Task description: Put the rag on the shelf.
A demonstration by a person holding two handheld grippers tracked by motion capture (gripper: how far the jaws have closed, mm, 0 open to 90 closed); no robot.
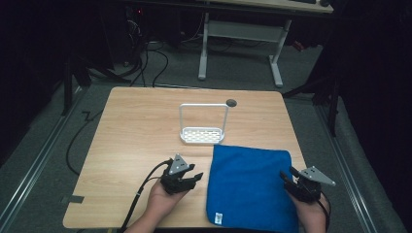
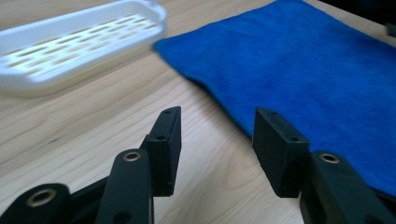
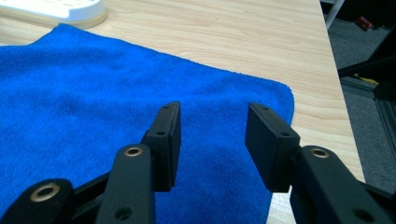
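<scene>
Flanking blue towel [image 1: 250, 187] on counter [image 1: 141, 126]: left claw [image 1: 190, 178] wide, empty; right claw [image 1: 286, 178] wide, empty. Likely fold: pinch your near corners evenly, lift together.

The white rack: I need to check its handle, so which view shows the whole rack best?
The high view: the white rack appears whole there, slotted tray plus tall looped handle, standing just beyond the blue towel. The left gripper view gives a blurred close-up of the tray alone; the right gripper view catches just a corner at its top edge.
</scene>
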